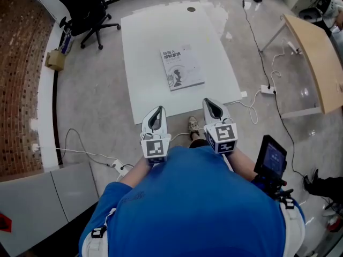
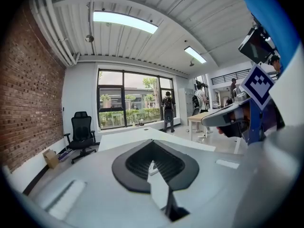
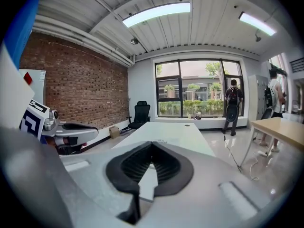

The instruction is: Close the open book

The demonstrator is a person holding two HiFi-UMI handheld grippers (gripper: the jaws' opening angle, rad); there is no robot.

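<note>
The book (image 1: 182,68) lies flat on the white table (image 1: 150,36) with its pale cover up and its pages shut. Both grippers are held close to the person's body, just off the table's near edge and well short of the book. My left gripper (image 1: 159,108) is shut, its tips meeting with nothing between them, as the left gripper view (image 2: 152,141) also shows. My right gripper (image 1: 208,100) is likewise shut and empty, and its tips close to a point in the right gripper view (image 3: 152,143). Both point toward the table.
A black office chair (image 1: 86,9) stands at the far left by a cardboard box (image 1: 53,59). At the right is a wooden desk (image 1: 316,63); cables and a power strip (image 1: 267,89) lie on the floor. A person (image 3: 232,106) stands by the window.
</note>
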